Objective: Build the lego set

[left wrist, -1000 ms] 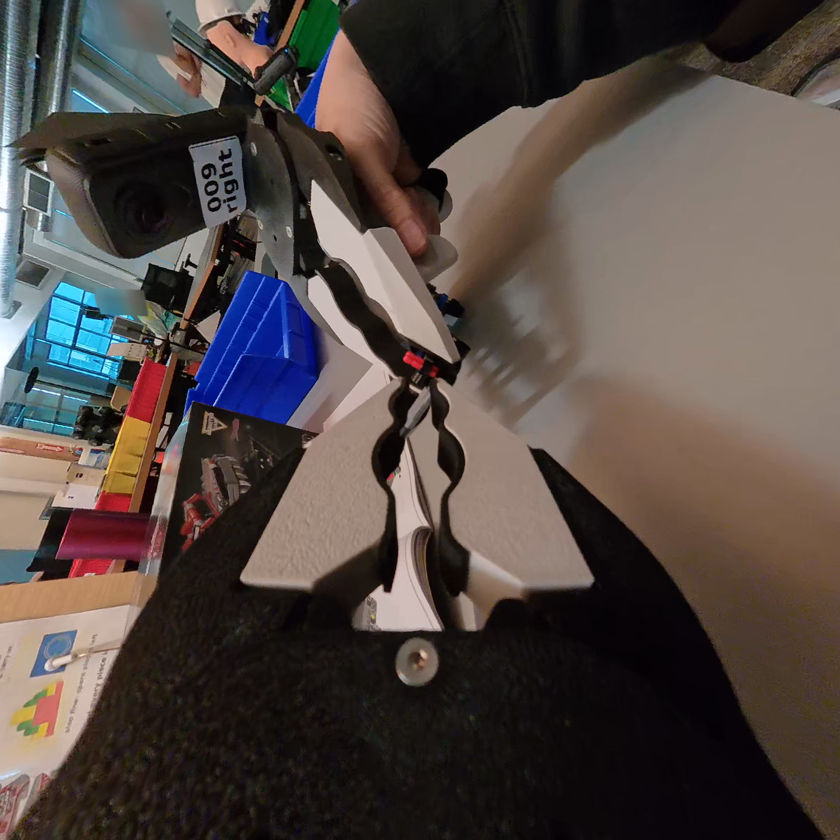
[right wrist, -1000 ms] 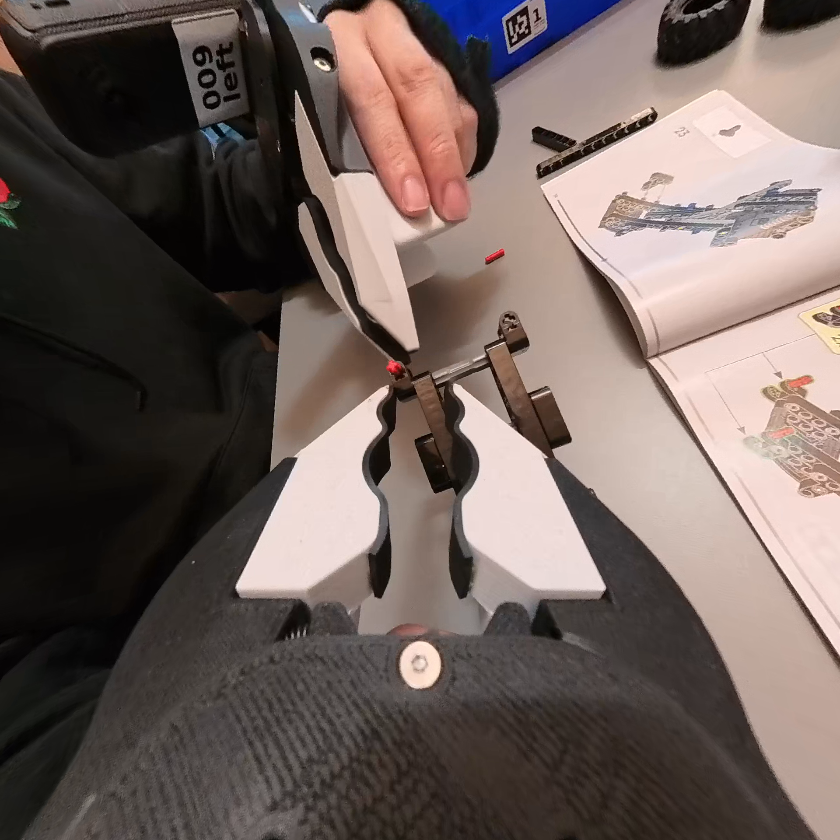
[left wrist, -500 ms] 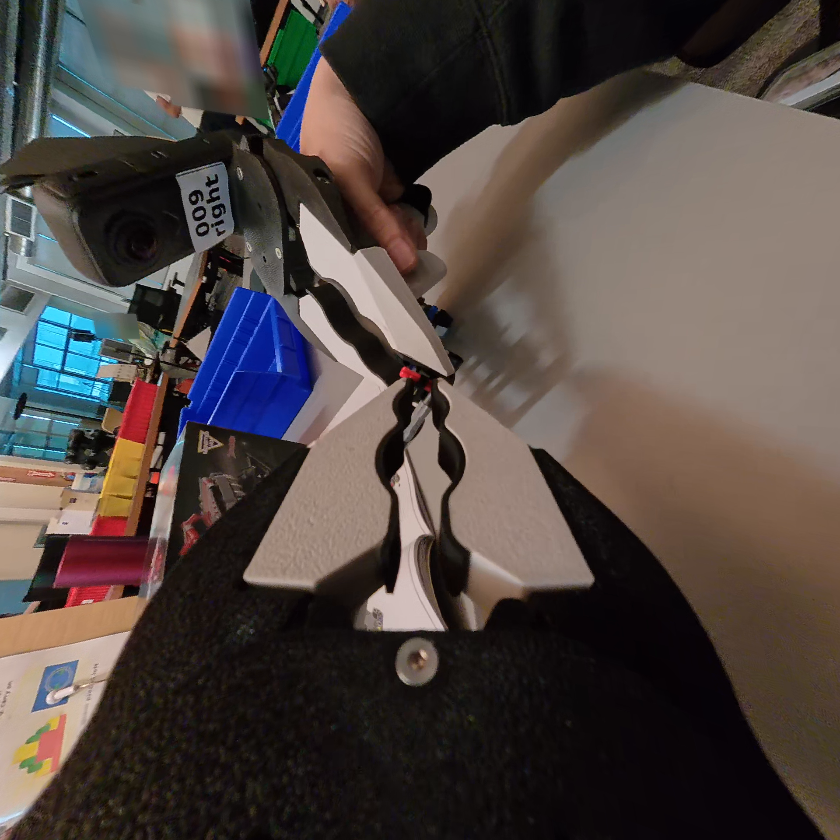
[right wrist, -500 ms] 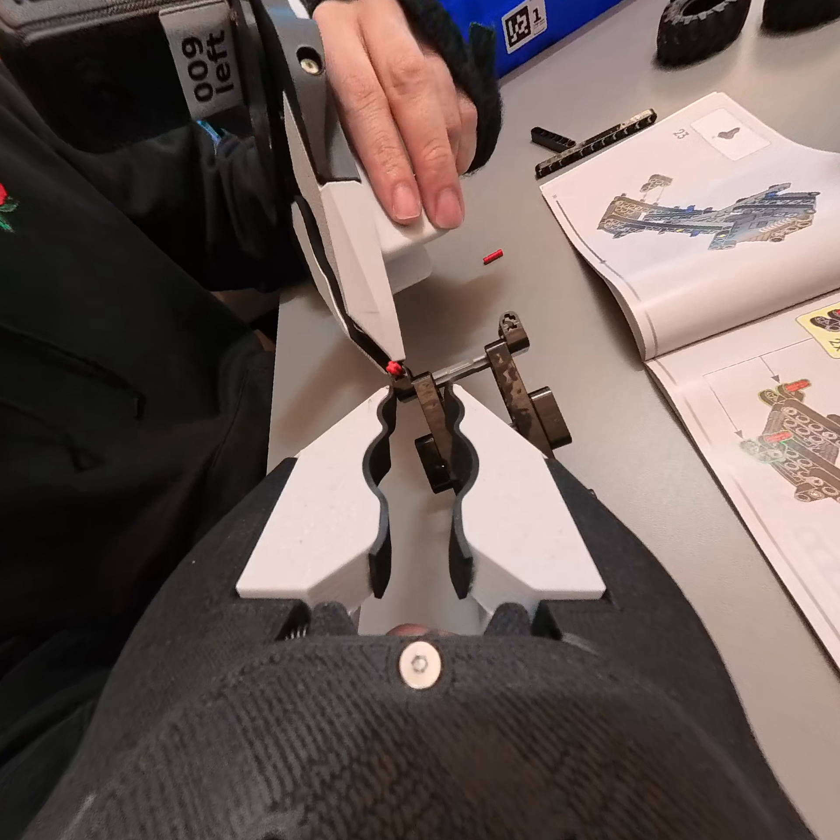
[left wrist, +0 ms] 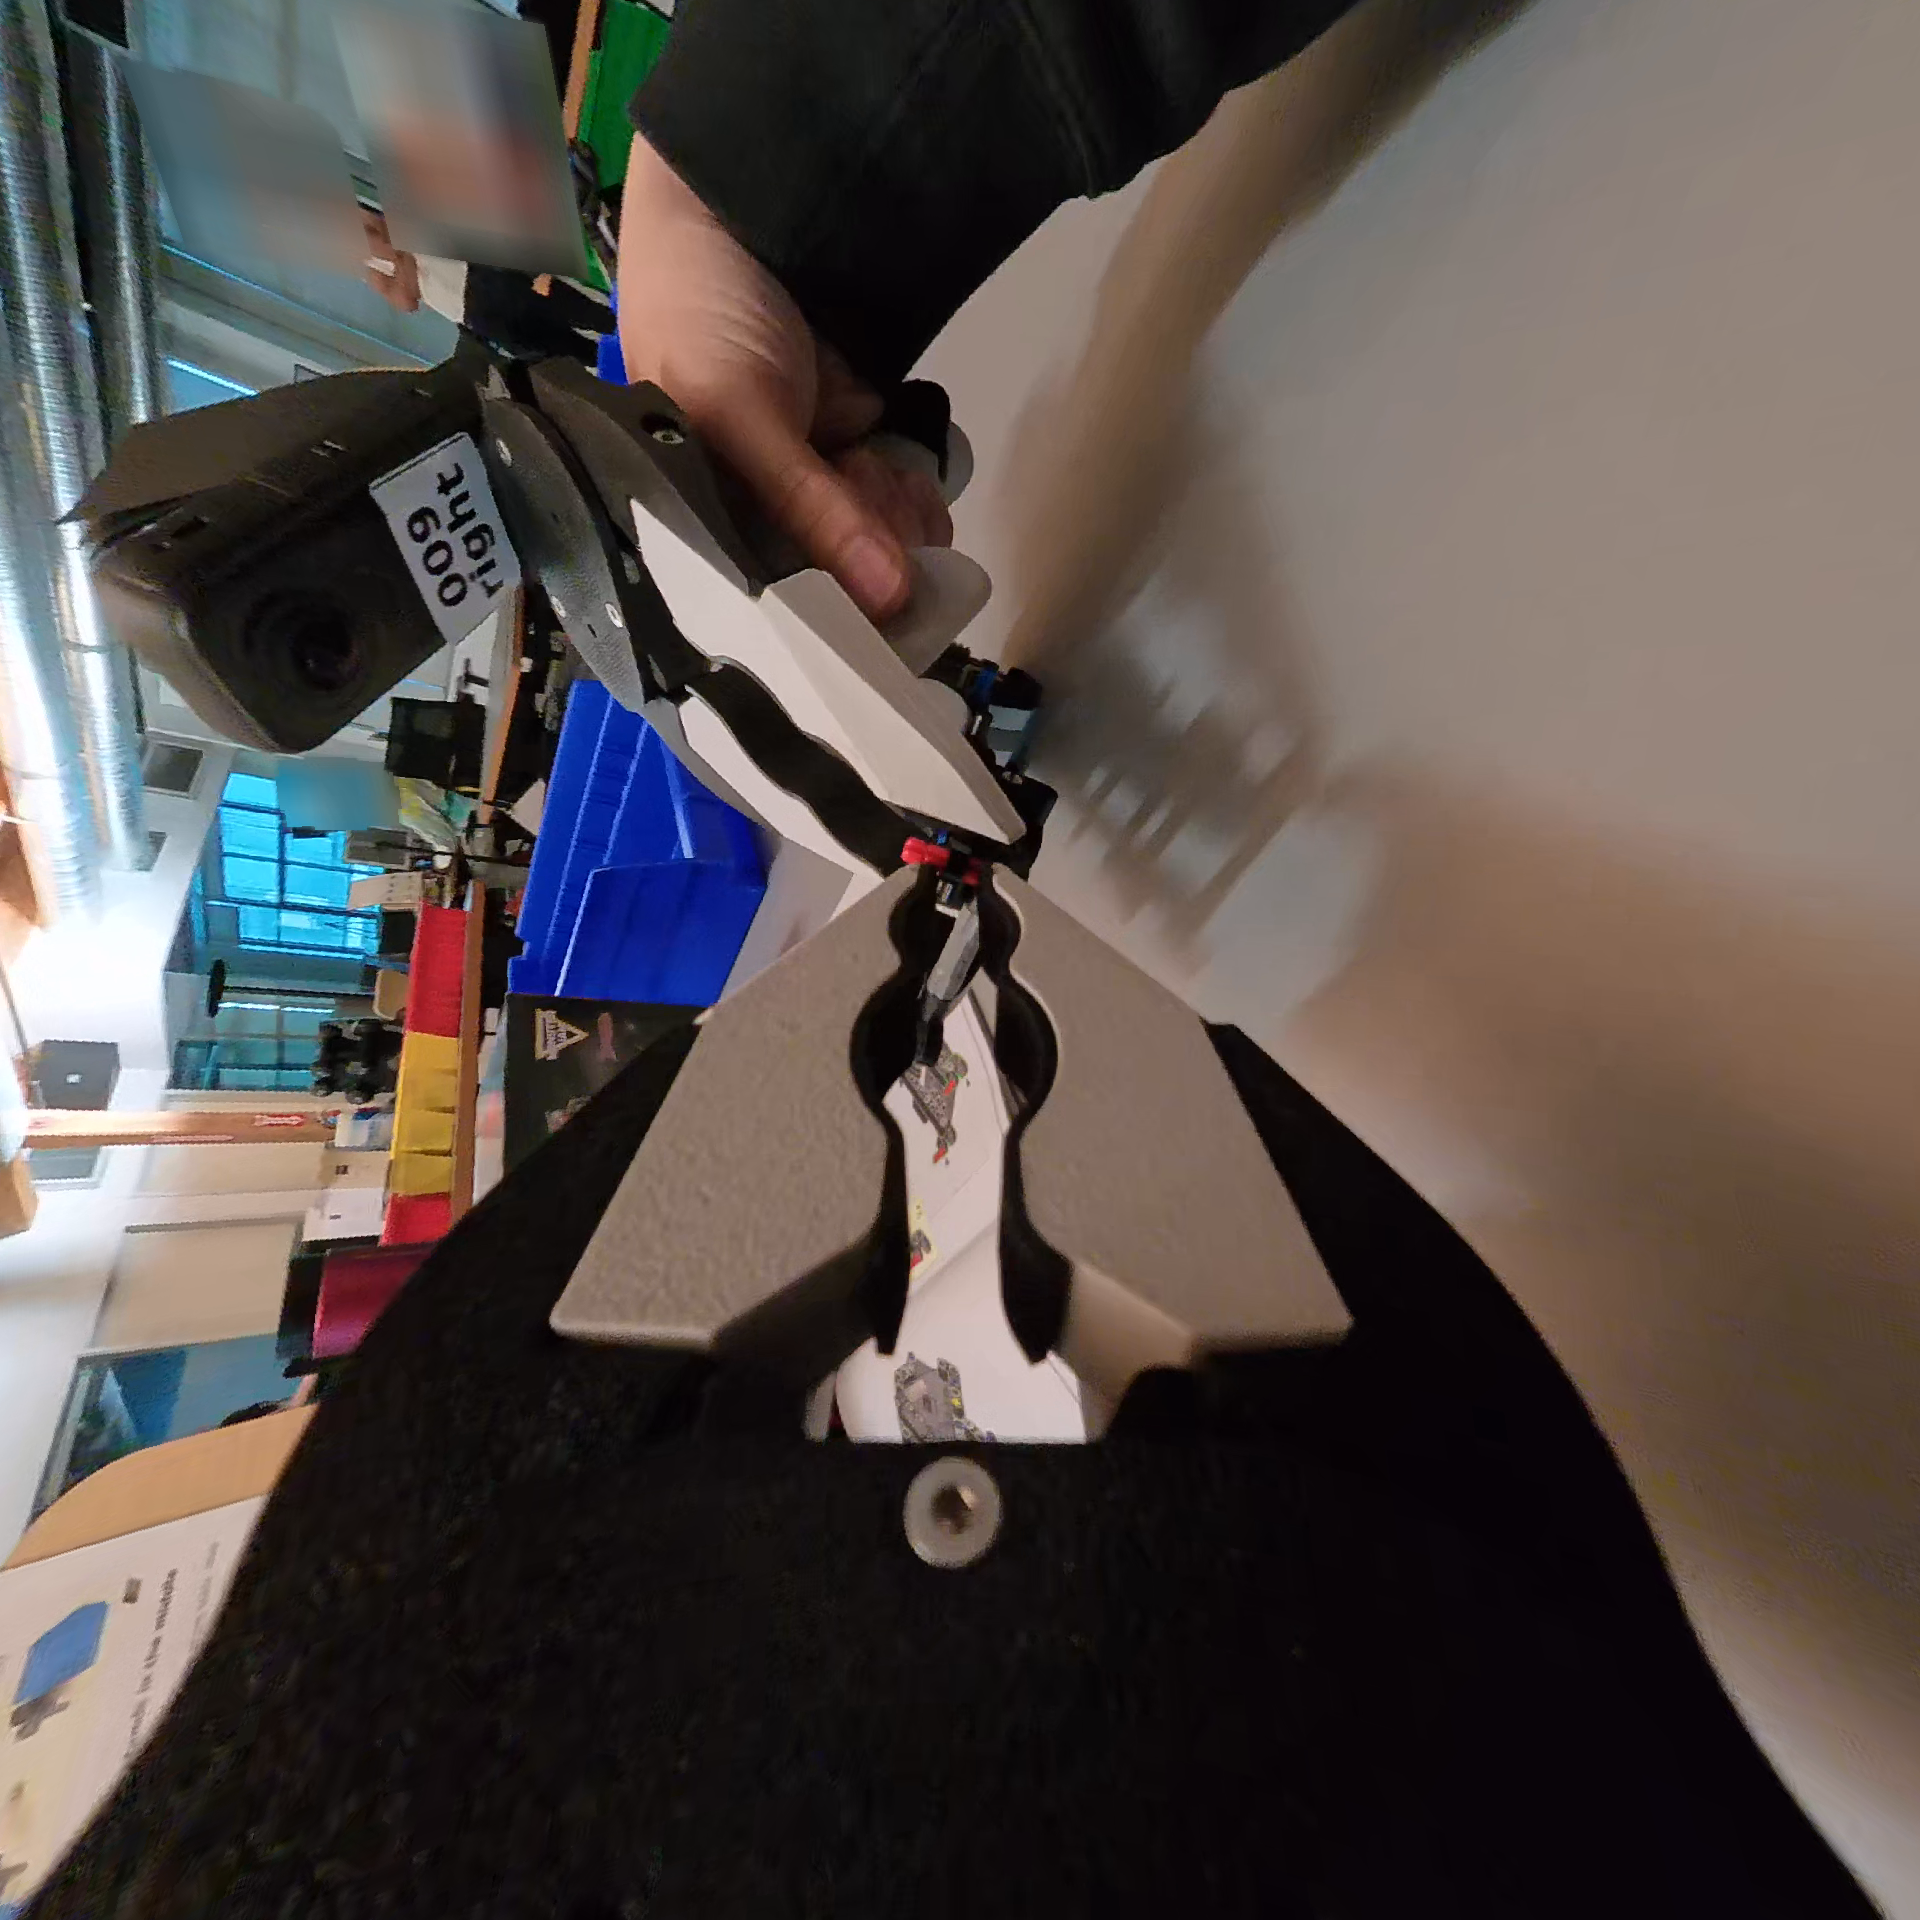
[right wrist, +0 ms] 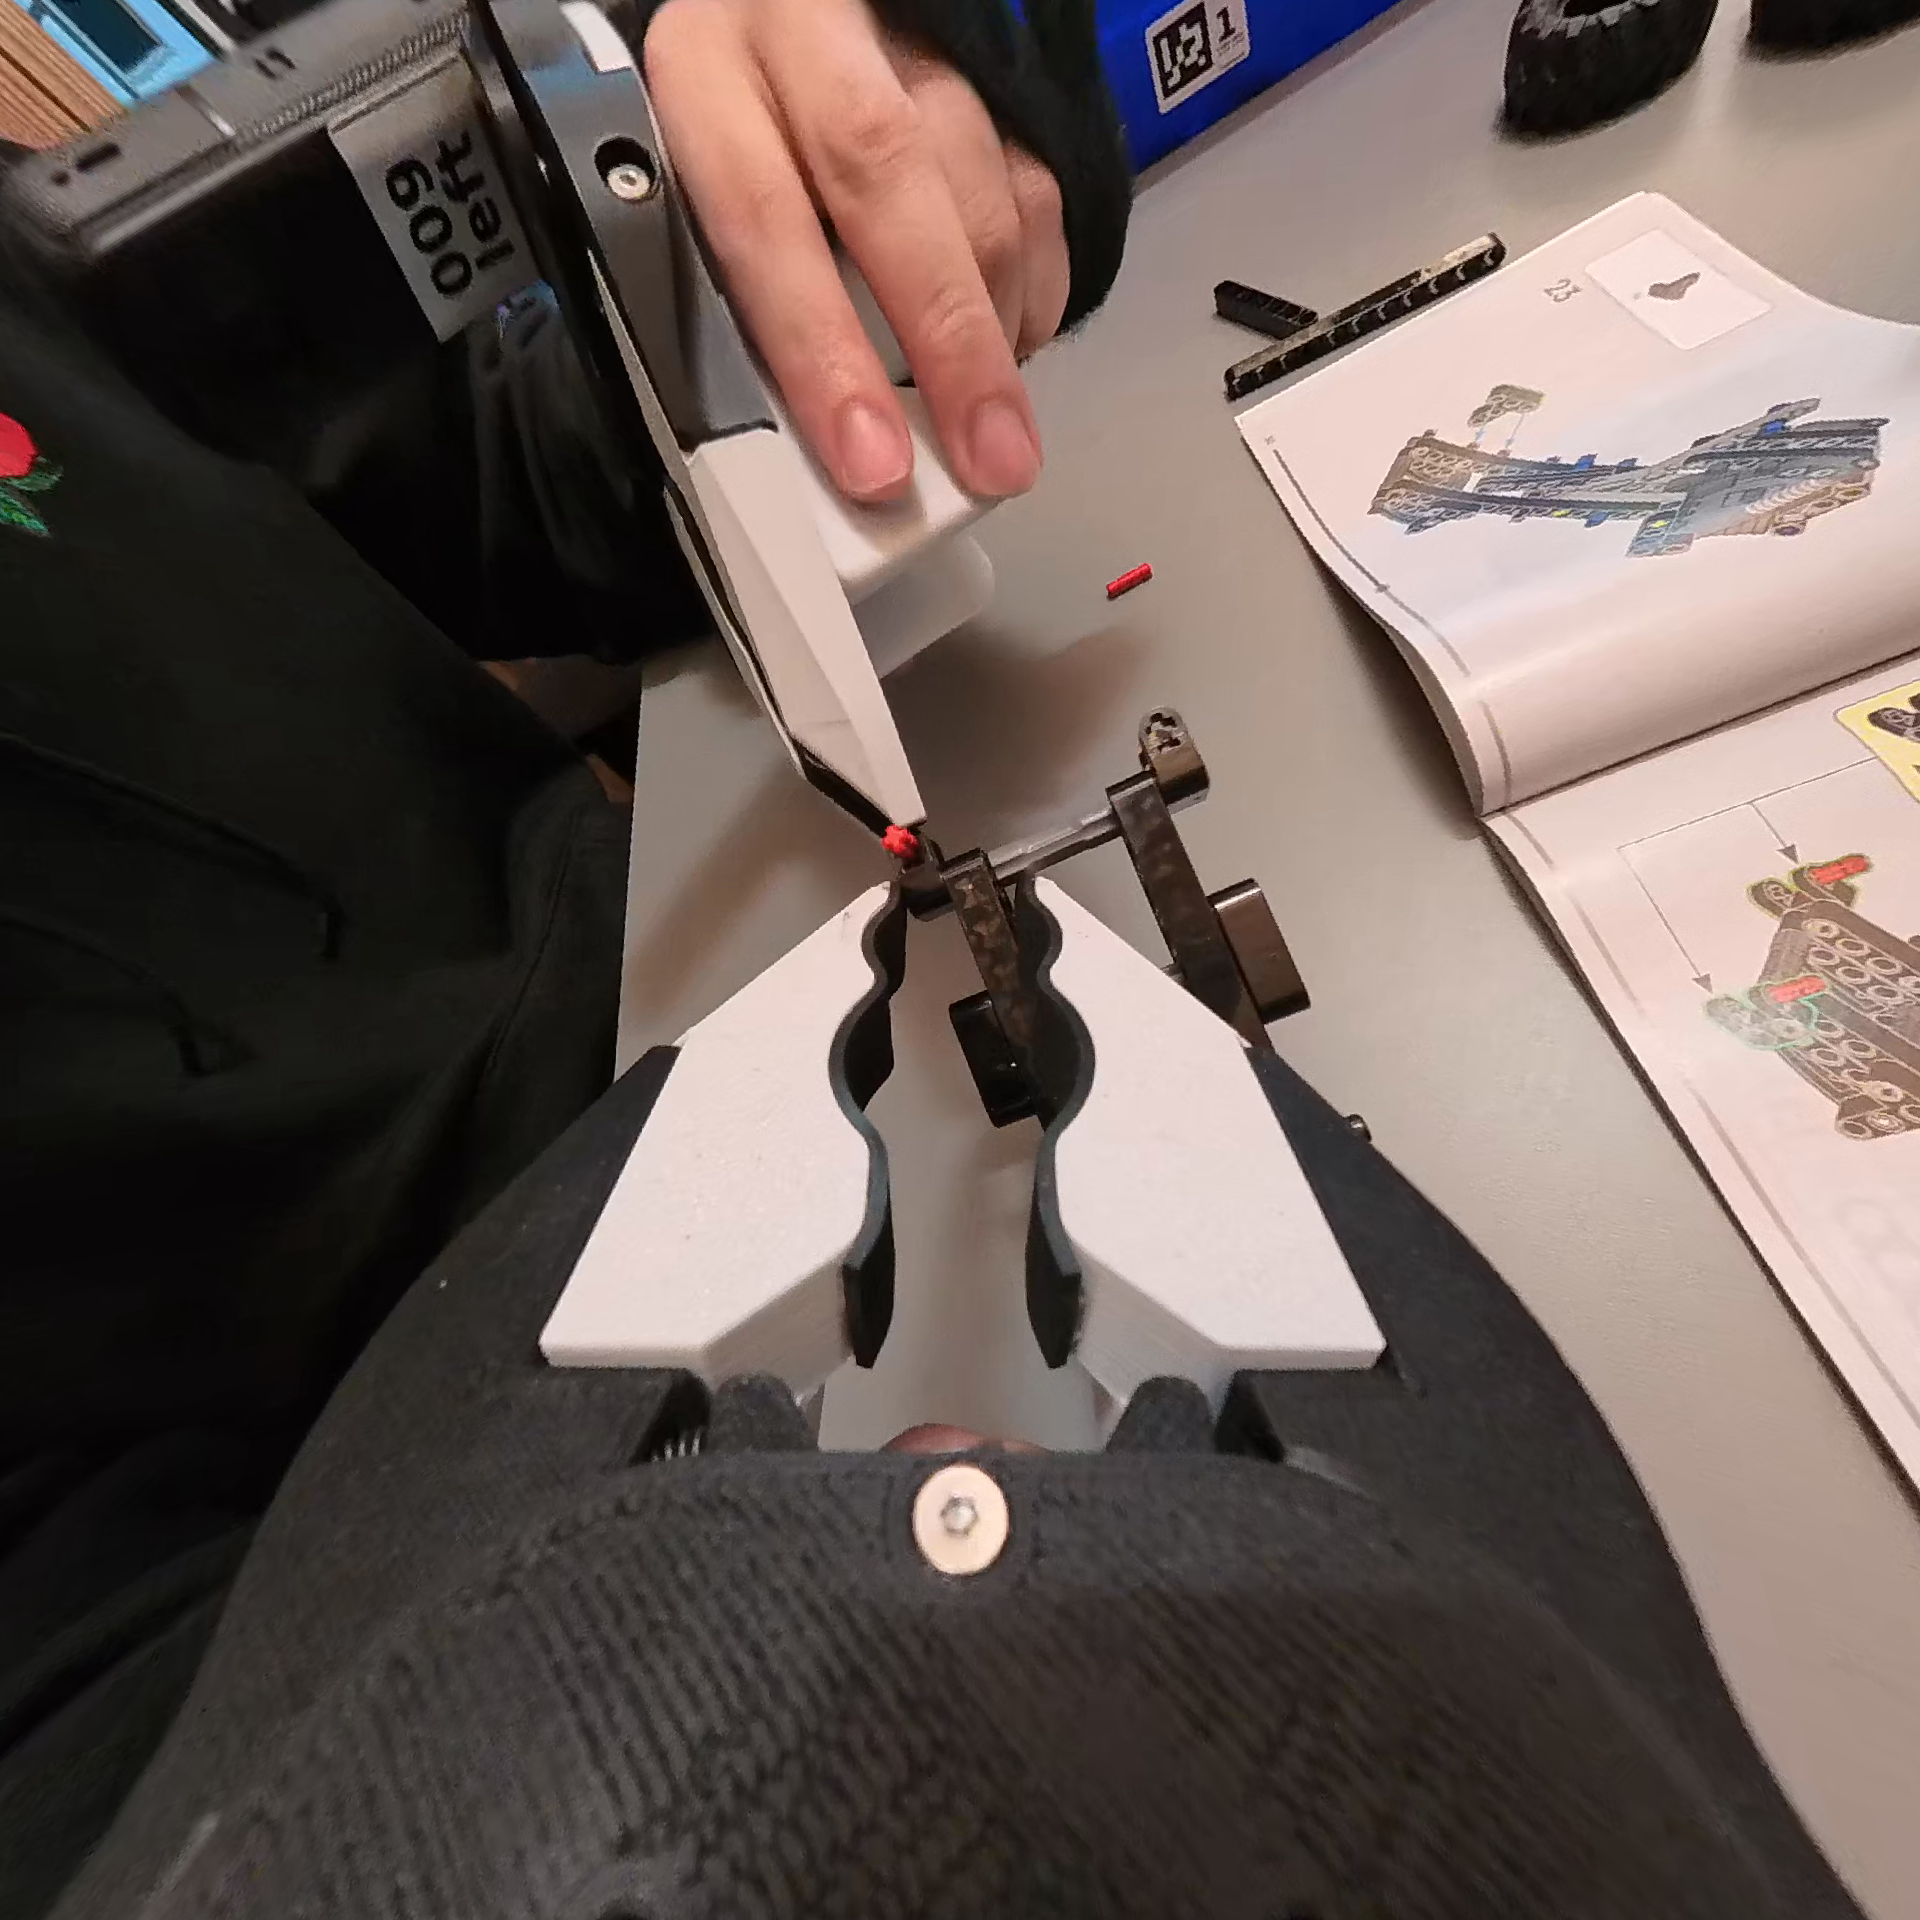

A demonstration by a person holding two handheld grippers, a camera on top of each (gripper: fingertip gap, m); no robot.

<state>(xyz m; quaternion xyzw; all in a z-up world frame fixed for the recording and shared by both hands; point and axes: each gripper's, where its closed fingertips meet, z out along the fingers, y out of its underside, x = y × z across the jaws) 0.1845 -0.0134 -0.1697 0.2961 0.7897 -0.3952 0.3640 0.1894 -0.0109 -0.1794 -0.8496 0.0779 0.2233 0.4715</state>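
In the right wrist view, the left gripper (right wrist: 902, 837) comes down from the upper left, its white plastic fingers (right wrist: 831, 665) pressed nearly together and pinching a tiny red peg (right wrist: 897, 842) at their tips. A bare hand (right wrist: 883, 260) in a dark knitted cuff holds that tool, which carries a white printed sticker (right wrist: 447, 234) on its black body. The peg touches the near end of the black frame (right wrist: 1049, 914), a small build of perforated beams joined by a thin grey rod (right wrist: 1070, 836).

The right gripper (right wrist: 971, 904) has its wavy, black-lined white fingers (right wrist: 1174, 1122) closed on one beam of that frame, which is held above the grey table (right wrist: 1403, 1018); a black block (right wrist: 1262, 951) sits on the frame's far beam.

Farther right, a loose red peg (right wrist: 1128, 580) lies on the table just beside the open instruction booklet (right wrist: 1621, 582), whose glossy pages show printed model drawings. Two loose black beams (right wrist: 1351, 312) lie past the booklet's top corner, with a blue bin (right wrist: 1236, 62) bearing a square code sticker behind them and a knobbly black tyre (right wrist: 1600, 42) toward the far right edge.

In the left wrist view, the left gripper (left wrist: 951, 896) meets the right gripper (left wrist: 961, 831) tip to tip, the red peg (left wrist: 920, 852) between them.
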